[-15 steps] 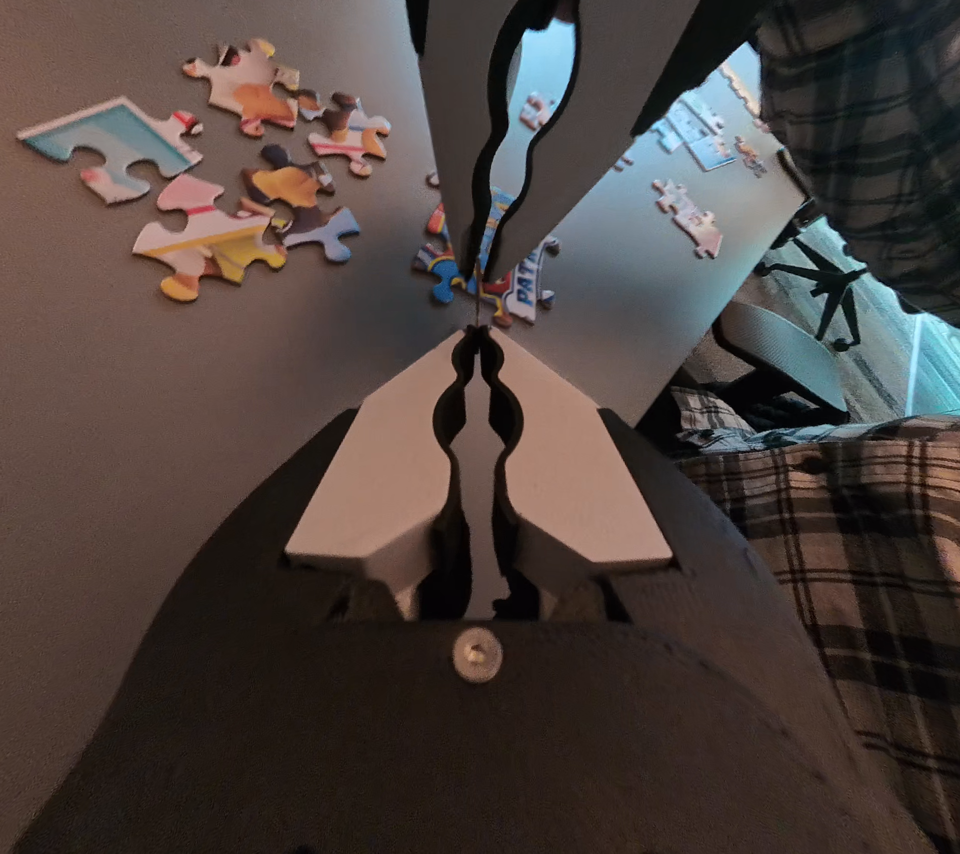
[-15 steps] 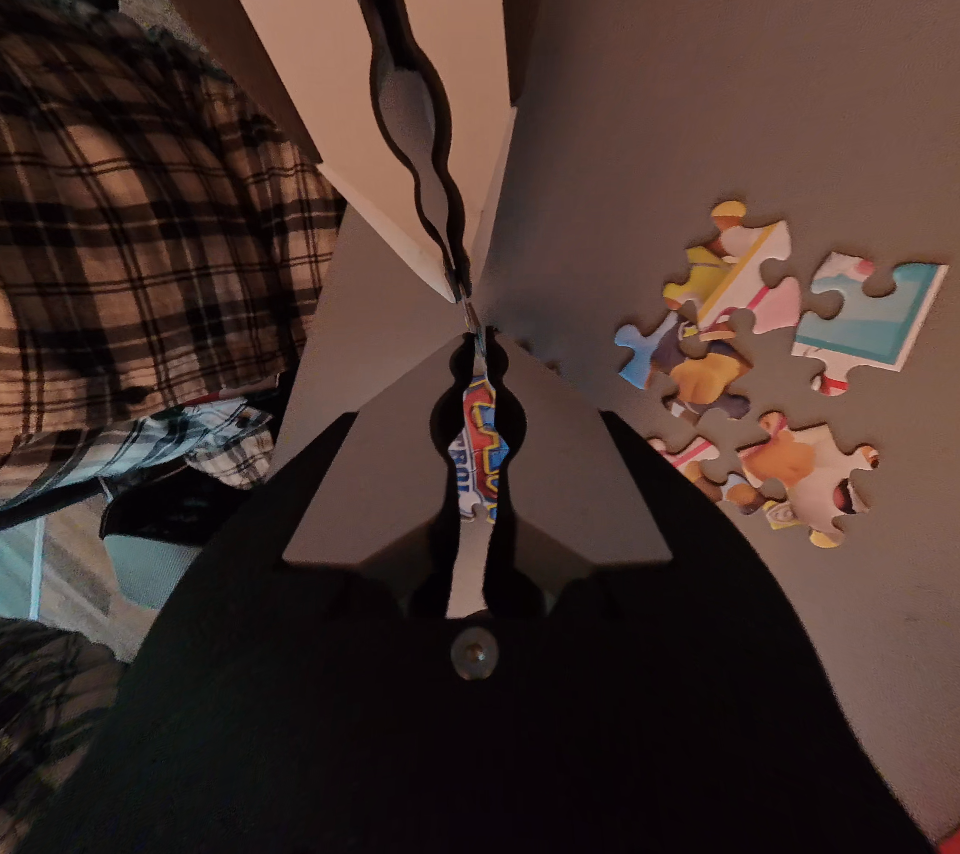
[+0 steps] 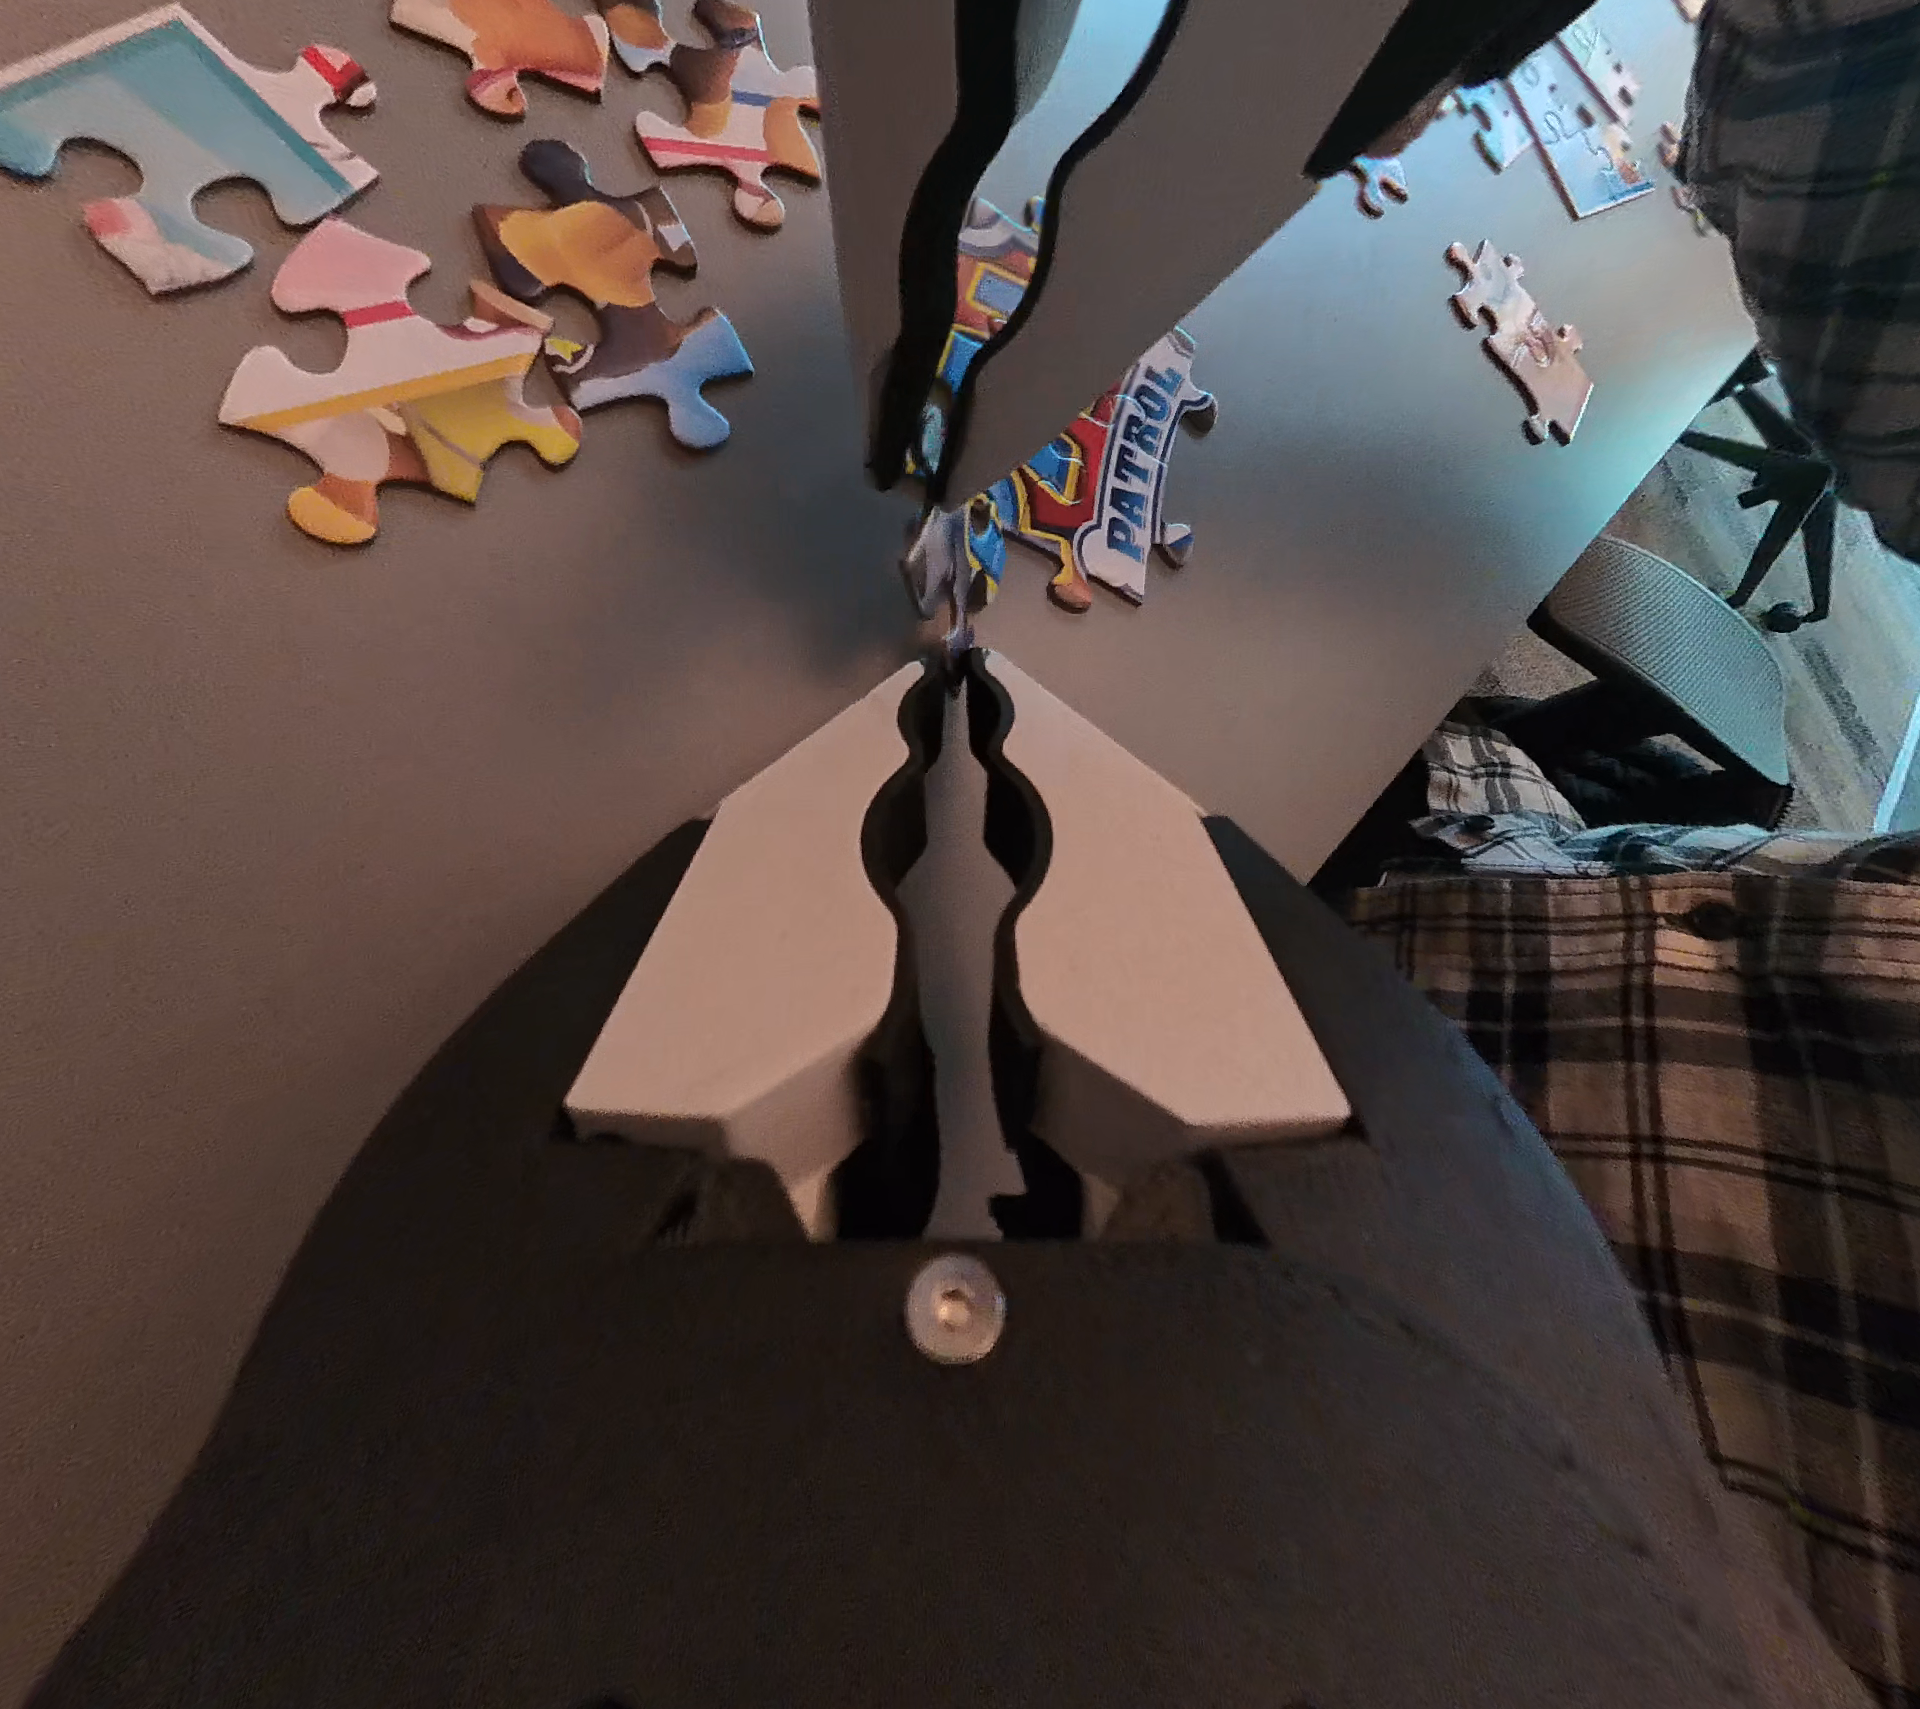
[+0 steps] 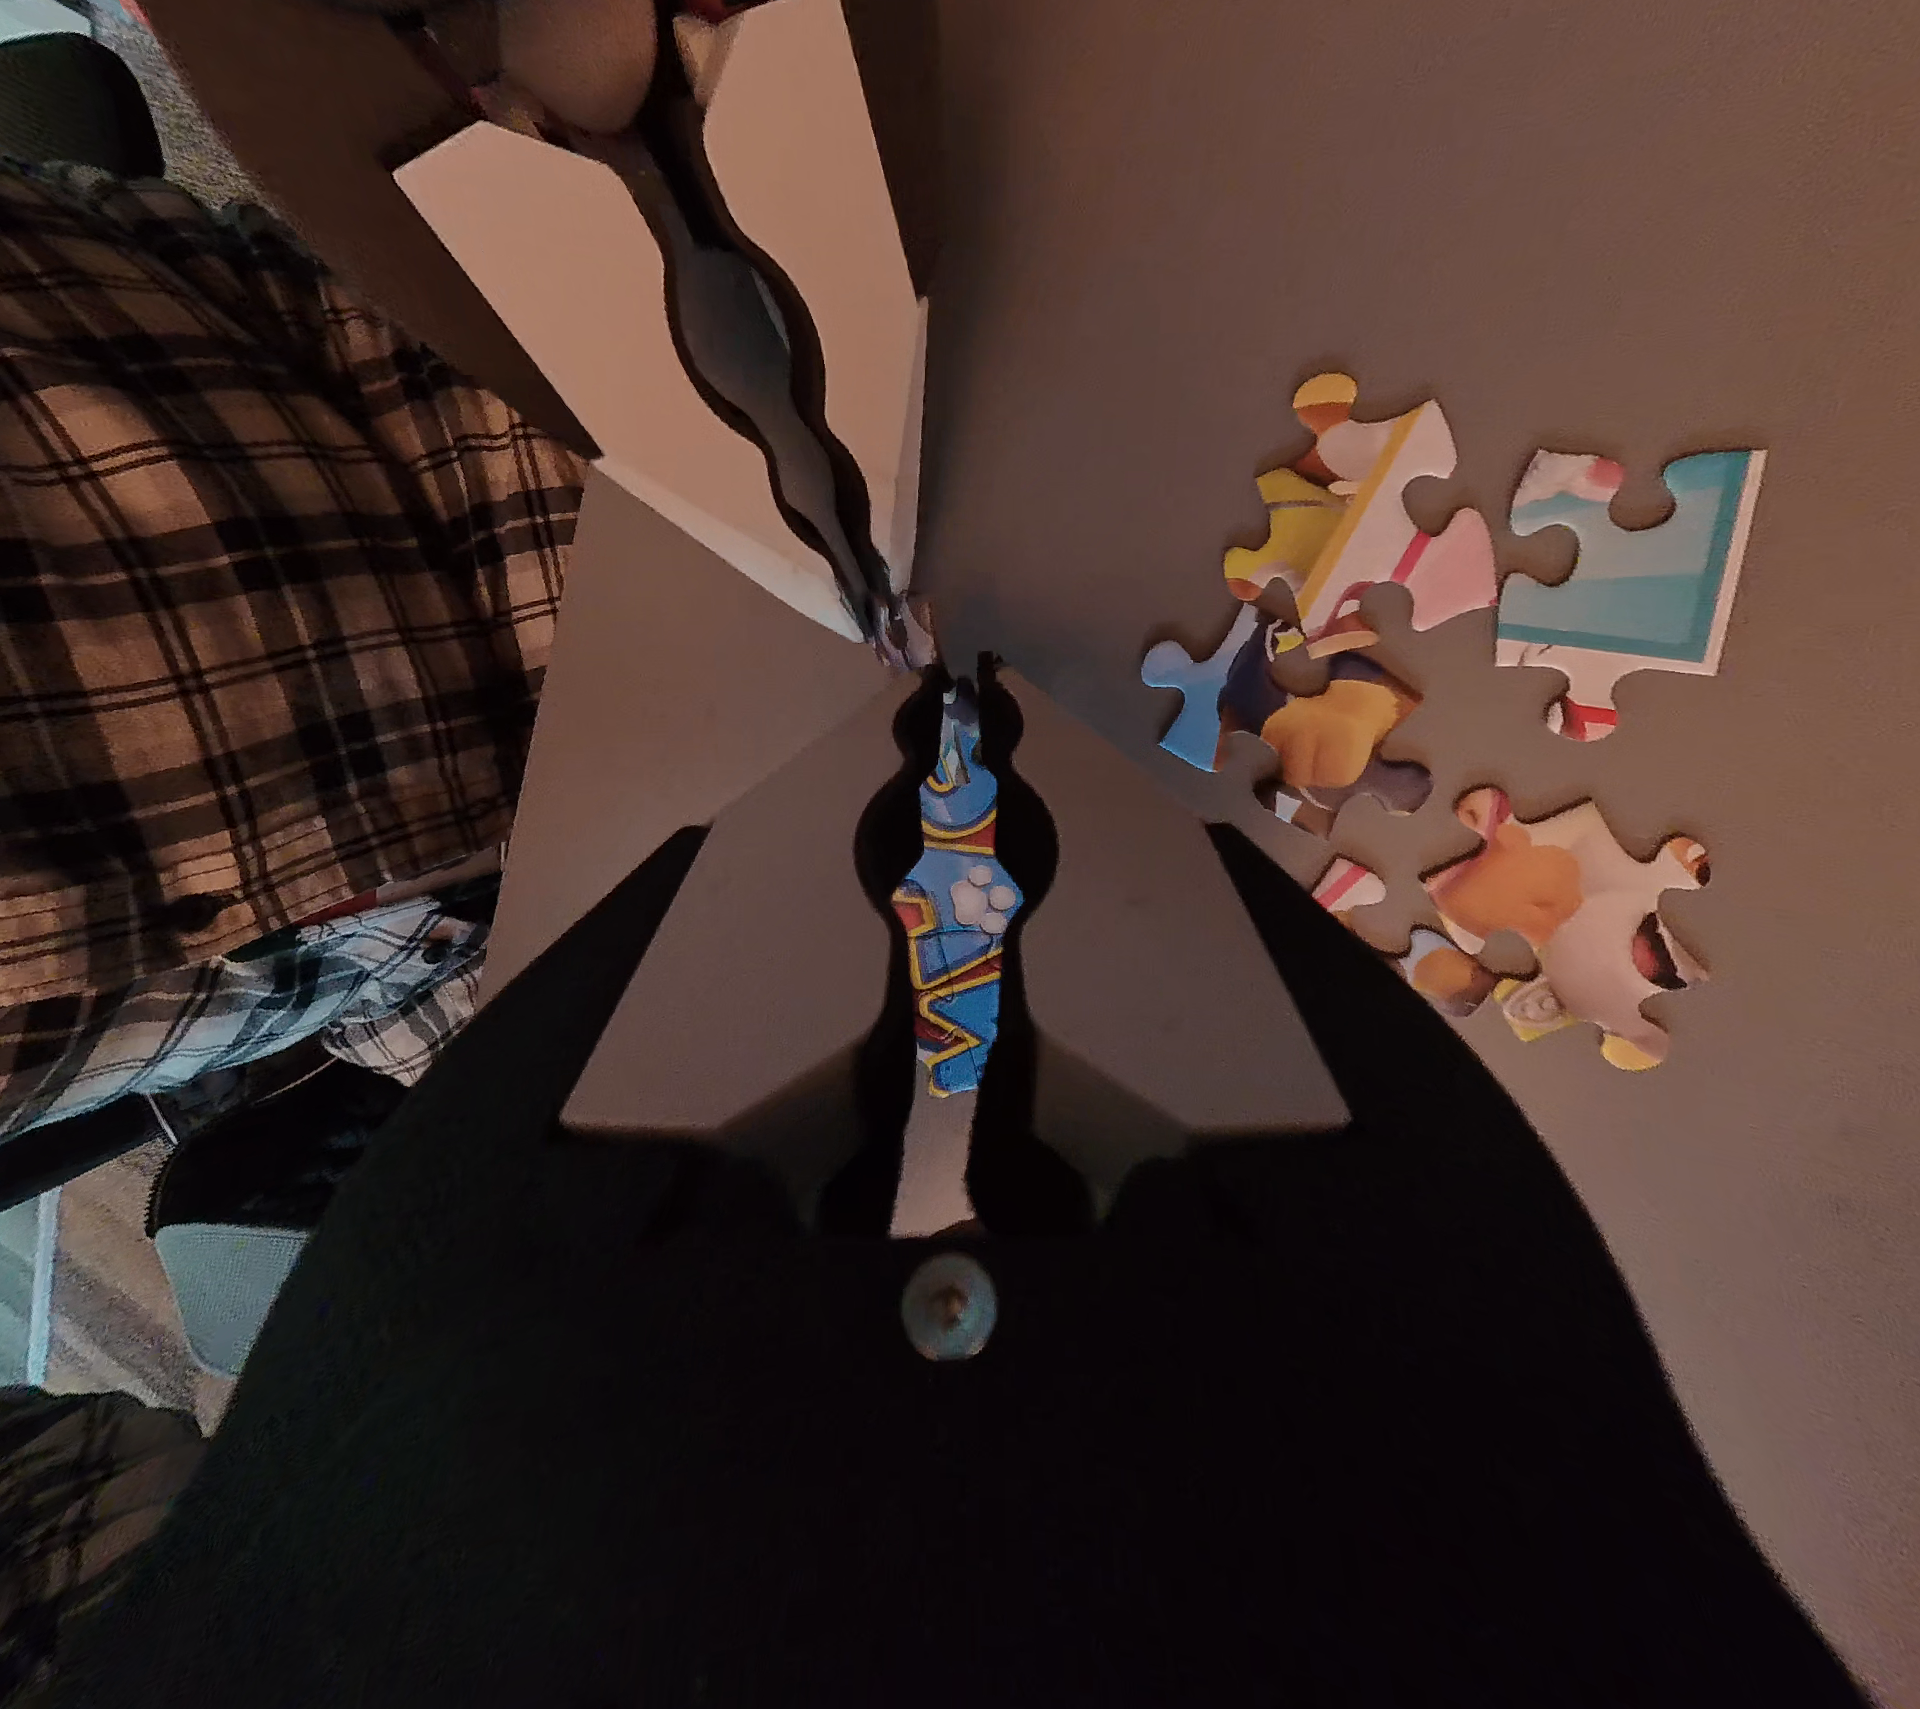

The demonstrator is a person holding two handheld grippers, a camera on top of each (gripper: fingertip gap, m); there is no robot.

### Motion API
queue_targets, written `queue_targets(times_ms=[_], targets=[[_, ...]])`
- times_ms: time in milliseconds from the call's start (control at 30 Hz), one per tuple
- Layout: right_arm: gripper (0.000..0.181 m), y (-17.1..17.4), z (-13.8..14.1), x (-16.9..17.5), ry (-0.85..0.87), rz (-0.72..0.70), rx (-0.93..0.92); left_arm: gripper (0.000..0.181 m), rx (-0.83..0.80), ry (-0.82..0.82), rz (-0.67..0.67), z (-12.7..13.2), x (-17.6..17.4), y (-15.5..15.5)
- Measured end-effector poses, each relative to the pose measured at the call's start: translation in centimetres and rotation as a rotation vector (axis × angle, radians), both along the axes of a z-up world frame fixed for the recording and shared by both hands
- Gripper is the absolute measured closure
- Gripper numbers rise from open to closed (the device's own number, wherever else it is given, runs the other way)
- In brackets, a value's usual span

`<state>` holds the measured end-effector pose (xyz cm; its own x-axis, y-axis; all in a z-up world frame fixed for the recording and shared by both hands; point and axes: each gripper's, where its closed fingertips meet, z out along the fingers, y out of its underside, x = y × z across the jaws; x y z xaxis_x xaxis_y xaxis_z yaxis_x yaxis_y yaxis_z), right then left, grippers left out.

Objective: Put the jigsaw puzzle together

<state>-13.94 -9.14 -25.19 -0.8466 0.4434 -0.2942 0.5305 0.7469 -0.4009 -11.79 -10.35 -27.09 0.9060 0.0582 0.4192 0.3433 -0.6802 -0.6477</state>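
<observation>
Grey table lies under both claws, which meet tip to tip above it. The left claw has its two white fingers pressed together, and at the very tip they pinch a small puzzle piece by its edge. The piece is seen almost edge-on and blurred, so its picture is hard to read. The right claw comes from the opposite side, and its tips are just beside the same small piece. In the right wrist view the jaws of the right claw stand a little apart at the tip, and I cannot tell if they touch the piece or not.

Behind the tips of the left claw, partly hidden by the fingers of the right one, lies a joined block of puzzle pieces in blue, red and yellow, with a white banner on one side. The same block shows through the gap between the fingers of the right claw.

To the left of the left claw lies a loose group of pieces, some overlapping: a teal corner piece, a pink and yellow one, and pieces with cartoon dogs. From the right claw this group lies to the right.

Farther off, beyond the right claw, more pieces lie near the table's edge. A person in a checked shirt is close to the table, next to both claws.
</observation>
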Motion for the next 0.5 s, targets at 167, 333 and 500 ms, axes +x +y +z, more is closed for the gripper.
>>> queue_targets(times_ms=[167,333,500], targets=[[0.175,0.2,-0.4,-0.3,-0.011,-0.021,-0.027,0.176,-0.014,-0.007,-0.021,0.0,0.1,0.0],[0.172,0.4,-1.1,-0.8,0.035,-0.036,-0.033,0.173,-0.020,0.030,-0.028,0.0,0.0,-0.1],[0.176,0.8,-1.5,-1.1,0.110,-0.028,0.011,0.171,-0.048,0.103,-0.050,0.0,0.1,-0.1]])
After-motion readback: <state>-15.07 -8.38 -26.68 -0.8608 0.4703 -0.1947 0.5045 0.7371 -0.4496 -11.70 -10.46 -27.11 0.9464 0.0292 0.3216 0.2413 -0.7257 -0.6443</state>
